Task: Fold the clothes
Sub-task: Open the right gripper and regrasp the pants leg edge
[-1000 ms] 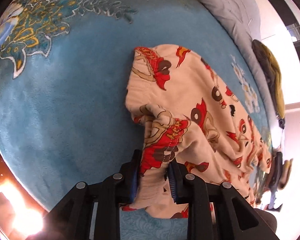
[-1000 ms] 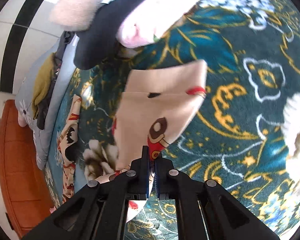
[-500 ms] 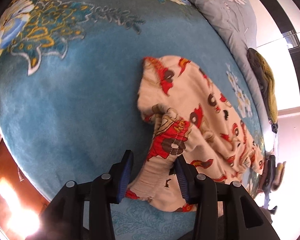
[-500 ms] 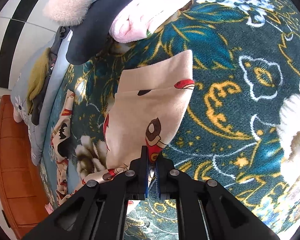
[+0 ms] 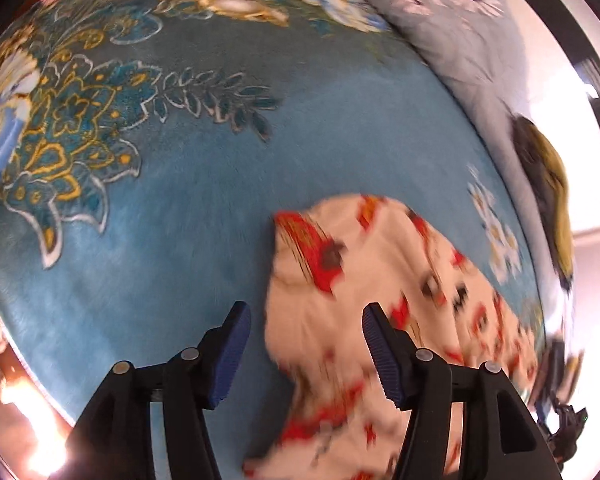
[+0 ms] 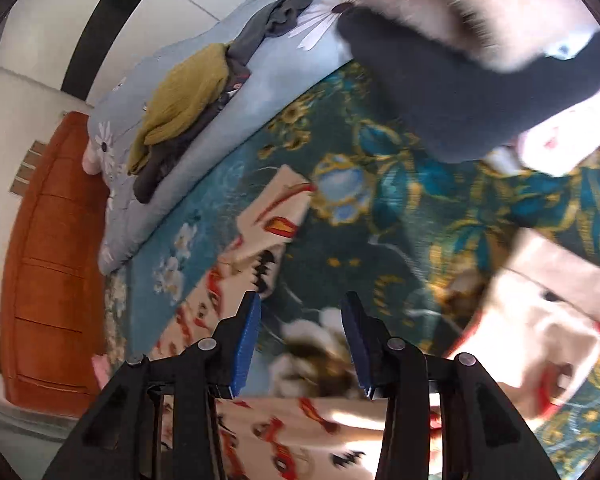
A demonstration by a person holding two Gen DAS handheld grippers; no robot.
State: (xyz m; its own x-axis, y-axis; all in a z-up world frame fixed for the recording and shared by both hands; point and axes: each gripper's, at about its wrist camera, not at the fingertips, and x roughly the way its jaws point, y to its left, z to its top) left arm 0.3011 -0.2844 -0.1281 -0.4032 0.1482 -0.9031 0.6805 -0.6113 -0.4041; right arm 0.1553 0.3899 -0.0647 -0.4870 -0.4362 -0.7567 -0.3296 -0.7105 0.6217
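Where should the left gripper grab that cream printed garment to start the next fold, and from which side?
Probably the near left corner of the cream printed garment, where its edge lies on the blue blanket. Bring the open left gripper in from the bare blanket side, low and sideways, so one finger slides under the edge. The view is blurred, so the seam itself is unclear.

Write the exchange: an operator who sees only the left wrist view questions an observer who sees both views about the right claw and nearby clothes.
Operator: Is the right claw gripping the printed garment?
Observer: No. The right claw is open, with nothing between its fingers.
Operator: Where is the garment, then?
Observer: Part of it lies flat beside that claw, to its right in that view.
Operator: Any other clothes?
Observer: Yes, a pile of clothes lies beyond the claw, a dark piece under a fluffy pink one.
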